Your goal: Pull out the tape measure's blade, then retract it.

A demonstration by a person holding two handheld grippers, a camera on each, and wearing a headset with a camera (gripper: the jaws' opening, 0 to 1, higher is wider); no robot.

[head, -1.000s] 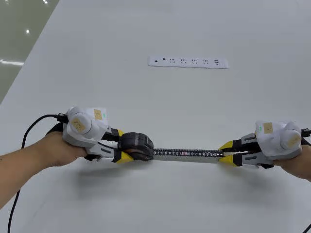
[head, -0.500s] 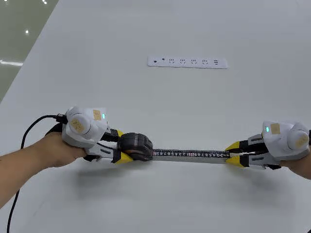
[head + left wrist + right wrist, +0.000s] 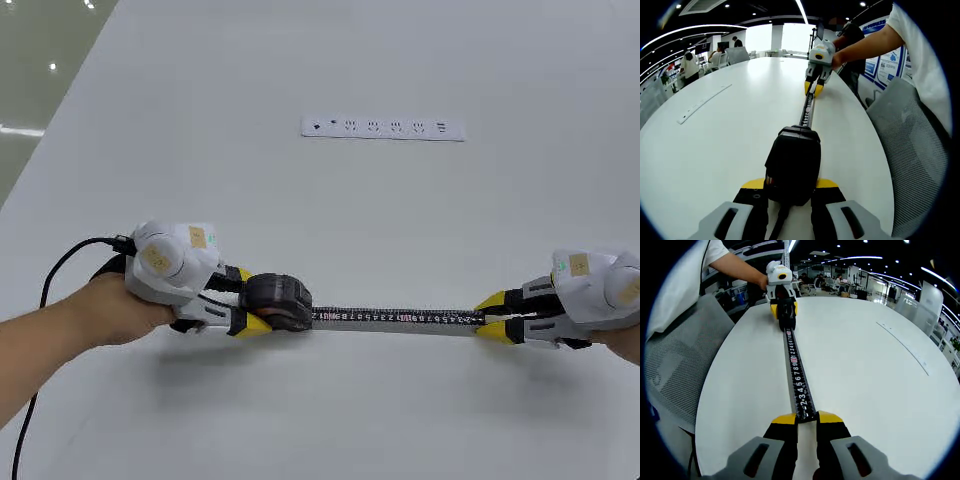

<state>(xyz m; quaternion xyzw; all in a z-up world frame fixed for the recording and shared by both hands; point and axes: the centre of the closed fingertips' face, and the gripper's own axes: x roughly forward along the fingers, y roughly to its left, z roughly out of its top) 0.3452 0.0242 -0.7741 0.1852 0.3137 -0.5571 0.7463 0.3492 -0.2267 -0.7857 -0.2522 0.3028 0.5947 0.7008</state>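
Surface: a plain white table (image 3: 330, 60), matt and bare around the tape measure case (image 3: 278, 300), which lies on it near the front edge.
Room: a glossy pale-green floor (image 3: 40, 80) shows beyond the table edge, up and left of the case. The left gripper view shows an open office with ceiling light strips, people (image 3: 690, 65) far beyond the case, and a grey mesh chair (image 3: 905, 130) to the case's right.
Power strip: a white power strip (image 3: 383, 128) lies flat, well beyond the case and apart from it.
Writing: black numerals run along the blade (image 3: 395, 318). In the right gripper view 2 to 9 read clearly, followed by a red mark that is probably 10. The tan stickers on both gripper bodies are too small to read, as are the blue wall posters (image 3: 888, 65).
Left gripper: the left gripper (image 3: 252, 300) has its yellow-tipped jaws clamped on the two sides of the case. A hand (image 3: 110, 310) holds it, and a black cable (image 3: 60, 265) trails away from the case.
Right gripper: the right gripper (image 3: 490, 317) is well to the right of the case, its jaws pinched together on the blade's free end.
Blade: drawn out in a straight line low over the table, from the case mouth to the right gripper.
Change: compared with half a second ago, the right gripper sits farther from the case and more blade shows. The case and left gripper are where they were.
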